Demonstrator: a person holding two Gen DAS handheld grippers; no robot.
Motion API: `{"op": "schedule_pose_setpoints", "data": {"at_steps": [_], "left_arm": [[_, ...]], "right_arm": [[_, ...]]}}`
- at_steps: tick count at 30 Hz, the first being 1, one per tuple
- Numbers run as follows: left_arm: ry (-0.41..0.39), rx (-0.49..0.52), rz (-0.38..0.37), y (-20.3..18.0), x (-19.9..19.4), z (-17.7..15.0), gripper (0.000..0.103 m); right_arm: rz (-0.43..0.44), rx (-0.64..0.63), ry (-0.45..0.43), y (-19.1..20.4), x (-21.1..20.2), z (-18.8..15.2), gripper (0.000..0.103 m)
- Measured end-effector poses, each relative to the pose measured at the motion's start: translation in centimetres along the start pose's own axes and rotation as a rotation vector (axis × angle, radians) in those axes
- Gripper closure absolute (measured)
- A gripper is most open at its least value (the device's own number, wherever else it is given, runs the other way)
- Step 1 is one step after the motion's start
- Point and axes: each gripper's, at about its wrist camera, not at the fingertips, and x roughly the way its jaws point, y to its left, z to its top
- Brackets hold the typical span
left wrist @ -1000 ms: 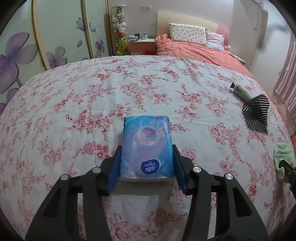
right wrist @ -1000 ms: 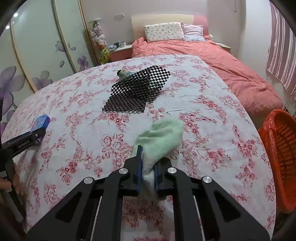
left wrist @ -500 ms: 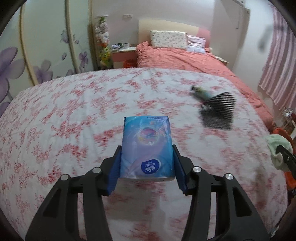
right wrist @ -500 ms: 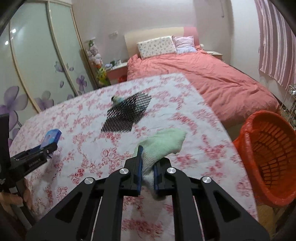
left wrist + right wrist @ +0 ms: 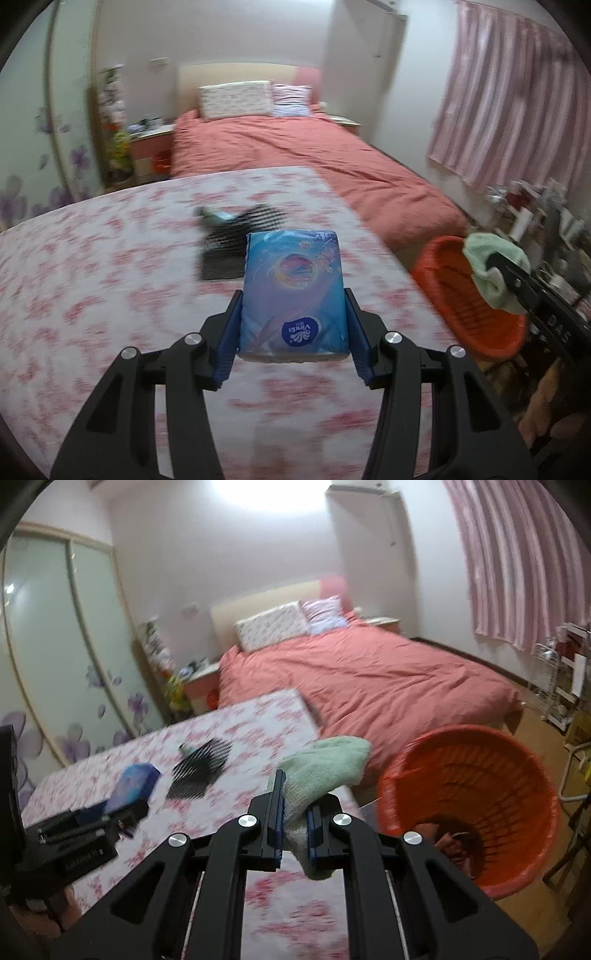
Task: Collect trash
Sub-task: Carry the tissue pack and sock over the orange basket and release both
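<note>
My left gripper (image 5: 293, 325) is shut on a blue tissue pack (image 5: 293, 291) and holds it above the floral table (image 5: 92, 280). In the right wrist view the pack (image 5: 135, 784) and the left gripper (image 5: 122, 812) show at the left. My right gripper (image 5: 295, 808) is shut on a pale green cloth (image 5: 325, 766), held over the table's right edge, beside an orange basket (image 5: 524, 775). The left wrist view shows the cloth (image 5: 491, 266) over the basket (image 5: 443, 269).
A black mesh mat (image 5: 201, 768) with a small tube (image 5: 210, 218) lies on the table. A pink bed (image 5: 369, 679) stands behind. The basket holds some reddish items (image 5: 454, 843). A shelf rack (image 5: 561, 672) is at the far right.
Both grippers have lifted and swung right toward the orange basket with their loads. The green cloth now hangs next to the basket rim.
</note>
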Motion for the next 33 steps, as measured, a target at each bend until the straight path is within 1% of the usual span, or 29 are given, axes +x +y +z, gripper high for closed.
{"op": "schedule_pose_setpoints", "data": {"at_steps": [4, 8, 14, 19, 23, 24, 25, 27, 29, 33], "left_arm": [[-0.003, 0.054, -0.081, -4.4, 1.0, 0.6, 0.052], [0.001, 0.099, -0.162, -9.0, 2.3, 1.1, 0.052], [0.026, 0.175, -0.276, -15.9, 4.8, 1.5, 0.052], [0.068, 0.215, -0.344, -20.1, 7.8, 1.4, 0.052], [0.096, 0.235, -0.337, -21.8, 10.0, 1.1, 0.051], [0.102, 0.234, -0.326, -21.9, 10.6, 1.0, 0.050], [0.107, 0.230, -0.320, -21.9, 11.0, 1.0, 0.049], [0.118, 0.216, -0.309, -21.4, 11.6, 1.0, 0.041], [0.121, 0.205, -0.290, -20.5, 11.8, 0.9, 0.038], [0.121, 0.187, -0.245, -18.6, 11.8, 0.9, 0.037]], "right_arm": [[-0.054, 0.045, -0.057, -3.1, -1.4, 0.7, 0.093], [-0.106, 0.093, -0.089, -6.4, -1.8, 1.2, 0.093], [-0.154, 0.159, -0.114, -10.9, -1.8, 1.7, 0.093], [-0.162, 0.223, -0.112, -13.8, -0.6, 1.9, 0.093], [-0.148, 0.264, -0.101, -15.7, 0.3, 2.0, 0.090], [-0.145, 0.272, -0.091, -16.0, 0.6, 1.9, 0.082], [-0.140, 0.282, -0.076, -16.4, 1.0, 1.8, 0.071], [-0.143, 0.295, -0.057, -16.9, 1.5, 1.5, 0.060], [-0.155, 0.306, -0.039, -17.2, 1.9, 1.0, 0.060], [-0.160, 0.308, -0.020, -17.2, 1.7, 0.5, 0.060]]}}
